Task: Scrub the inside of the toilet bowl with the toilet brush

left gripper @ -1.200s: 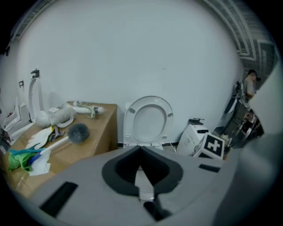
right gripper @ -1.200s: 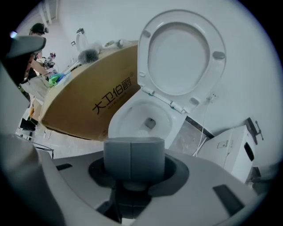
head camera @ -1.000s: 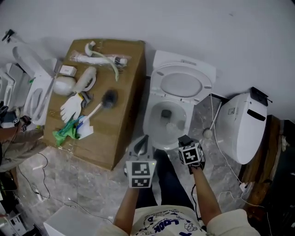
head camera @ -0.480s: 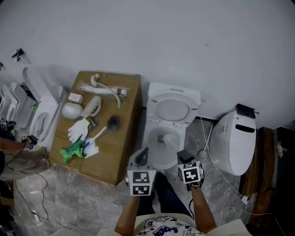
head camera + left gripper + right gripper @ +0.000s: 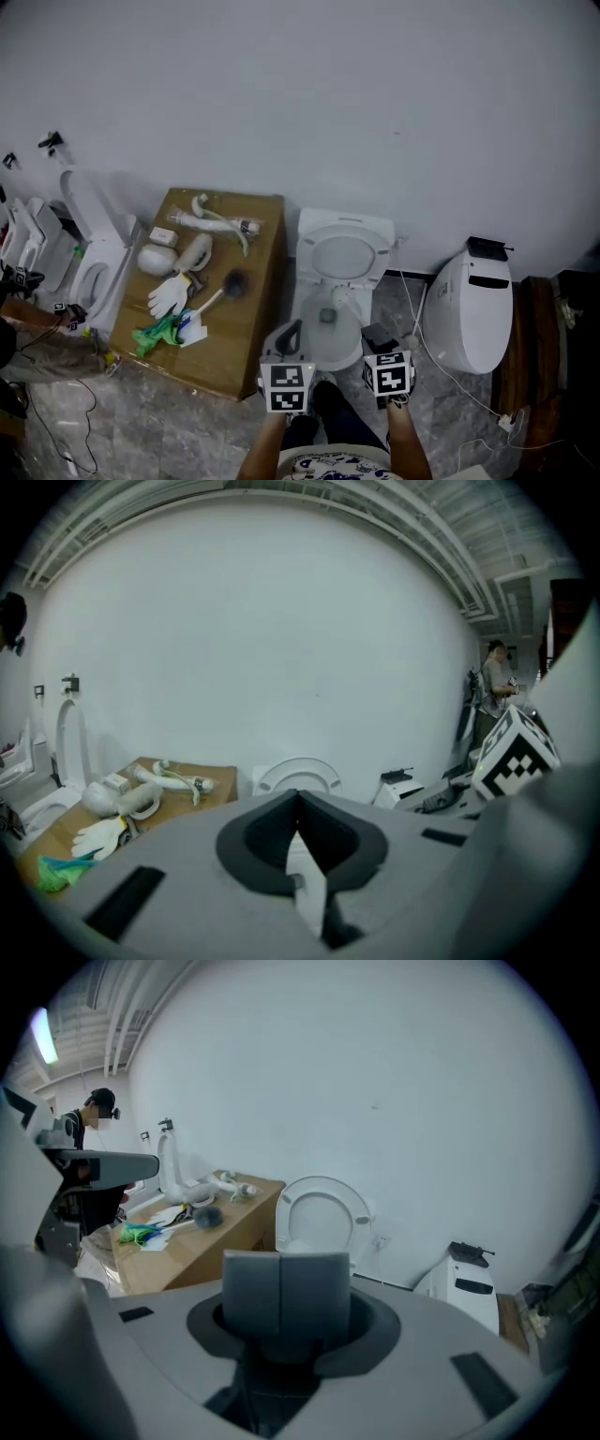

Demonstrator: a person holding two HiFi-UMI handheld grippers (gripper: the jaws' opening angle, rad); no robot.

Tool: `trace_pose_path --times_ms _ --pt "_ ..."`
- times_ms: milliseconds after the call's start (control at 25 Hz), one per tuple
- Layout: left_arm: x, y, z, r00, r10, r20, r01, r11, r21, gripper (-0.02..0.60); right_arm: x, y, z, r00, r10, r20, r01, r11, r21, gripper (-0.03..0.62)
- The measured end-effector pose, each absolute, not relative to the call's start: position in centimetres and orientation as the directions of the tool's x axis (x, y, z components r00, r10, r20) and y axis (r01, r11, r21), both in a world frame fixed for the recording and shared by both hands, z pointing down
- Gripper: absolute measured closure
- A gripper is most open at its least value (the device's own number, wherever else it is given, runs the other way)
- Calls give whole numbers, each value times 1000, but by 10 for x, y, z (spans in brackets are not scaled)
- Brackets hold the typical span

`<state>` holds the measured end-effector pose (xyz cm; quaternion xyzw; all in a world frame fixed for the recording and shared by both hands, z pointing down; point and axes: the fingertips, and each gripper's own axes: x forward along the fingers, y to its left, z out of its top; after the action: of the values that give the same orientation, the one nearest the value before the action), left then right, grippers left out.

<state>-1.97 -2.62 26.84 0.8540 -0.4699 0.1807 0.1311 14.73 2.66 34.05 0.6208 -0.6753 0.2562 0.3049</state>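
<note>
The white toilet [image 5: 337, 281] stands against the wall with its lid raised and bowl open. The toilet brush [image 5: 225, 286], dark-headed with a white handle, lies on the brown cardboard box [image 5: 253, 337] left of the toilet. Both grippers hover in front of the bowl, above the floor. My left gripper [image 5: 286, 337] is shut and holds nothing; in its own view the jaws [image 5: 298, 803] meet below the toilet lid [image 5: 296, 775]. My right gripper [image 5: 373, 336] is also shut and empty [image 5: 281, 1269], pointing toward the toilet [image 5: 319, 1213]. The brush [image 5: 204, 1214] lies off to its left.
On the box also lie a white glove [image 5: 169, 295], a green cloth [image 5: 155, 333] and white pipe parts [image 5: 211, 222]. Another toilet [image 5: 89, 253] stands at far left, and a white toilet unit [image 5: 469, 305] at right with cables on the floor. A person's arm [image 5: 28, 323] shows at the left edge.
The head view has pulled back and up, so the toilet and box look smaller and farther. Both grippers sit lower in the frame, still shut, a little farther from the bowl.
</note>
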Motion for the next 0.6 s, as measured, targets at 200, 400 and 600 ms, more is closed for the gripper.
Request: trace_pose_path --times_ms 200,400,600 --pt "-21 -21 248 497 -772 397 -850 -525 44 580 153 33 311 -16 -735 678 -998 48 29 427" --pt "-23 -17 231 503 -788 356 -848 -529 26 580 159 39 287 16 -775 632 -1000 3 28 427" --pt "-28 -14 212 510 -798 322 -845 -534 16 580 162 43 266 37 -808 588 -999 -40 8 427"
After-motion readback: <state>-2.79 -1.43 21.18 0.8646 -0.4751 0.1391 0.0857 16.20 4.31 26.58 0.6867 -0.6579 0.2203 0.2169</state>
